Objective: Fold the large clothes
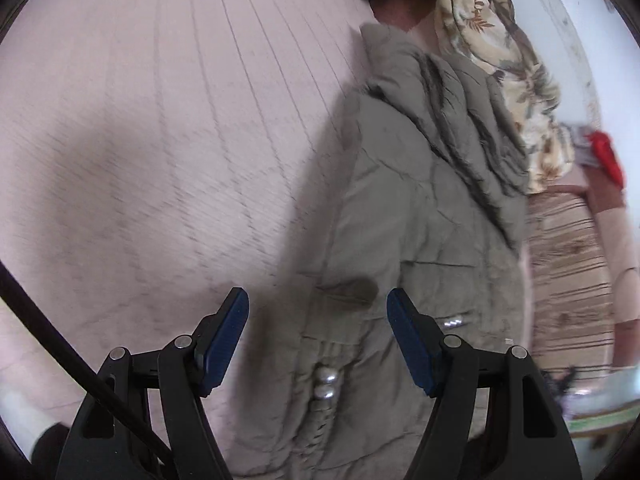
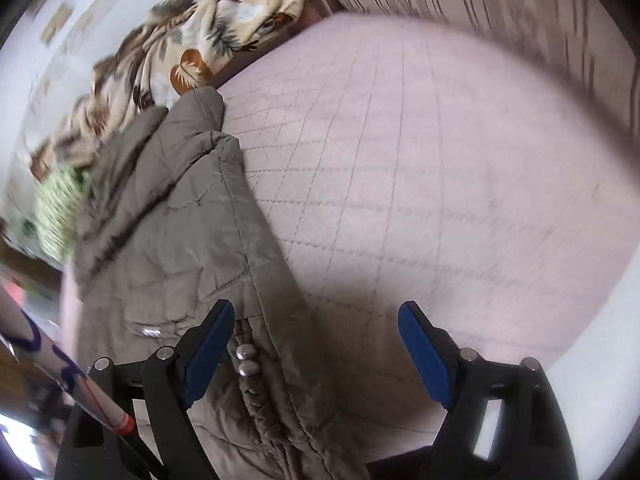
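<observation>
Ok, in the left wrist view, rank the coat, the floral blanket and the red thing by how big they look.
1. coat, though it lies nearest the camera
2. floral blanket
3. red thing

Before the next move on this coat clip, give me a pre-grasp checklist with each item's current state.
1. Left gripper open: ok, both blue pads wide apart, nothing between them.
2. Right gripper open: ok, empty.
3. Coat lying on the pink quilted bedspread: ok, though bunched, not spread flat.
4. Bare bedspread beside the coat for folding: ok.
5. Floral blanket away from the coat: not ok, it meets the coat's far end.
6. Metal beads on the braided cord away from the pads: cannot tell, they sit close to the right gripper's left pad.
</observation>
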